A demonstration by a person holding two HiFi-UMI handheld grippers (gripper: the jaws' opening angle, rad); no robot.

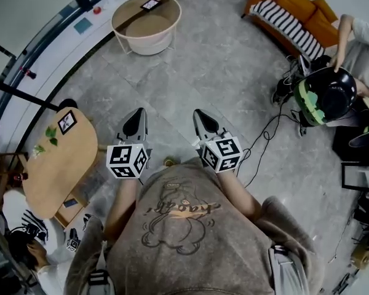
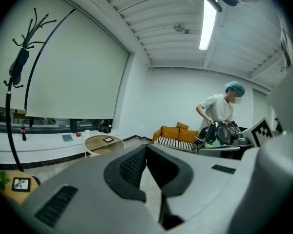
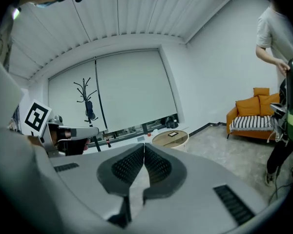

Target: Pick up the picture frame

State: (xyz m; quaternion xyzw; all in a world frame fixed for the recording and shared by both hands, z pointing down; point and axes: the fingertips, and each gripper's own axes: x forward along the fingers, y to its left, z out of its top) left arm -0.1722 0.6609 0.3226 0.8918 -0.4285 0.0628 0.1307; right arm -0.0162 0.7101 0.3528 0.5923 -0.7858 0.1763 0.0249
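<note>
Grey marbled floor tiles fill an open studio room, with an orange sofa with a striped cushion [image 1: 298, 5] at 2 o'clock from the person. Both tools are held out in front, side by side. The left gripper [image 1: 135, 123] has its jaws pressed together with nothing between them, and the right gripper [image 1: 204, 121] is likewise closed and empty.

A small black picture frame [image 1: 150, 4] seems to lie flat on the round wood-topped table with a white basket base [image 1: 149, 42], far off at 12 o'clock, and both gripper views look roughly toward it. Another small dark frame [image 1: 66, 122] sits on the oval light-wood table [image 1: 55, 171] at 9 o'clock, much nearer the left tool. Which one the task means I cannot tell.

The pickup looks not yet begun, so this reads as the approach stage. The next move calls for walking up to the chosen table, spreading one pair of jaws, and coming in low to catch a frame edge, since a flat-lying frame offers little to pinch.
</note>
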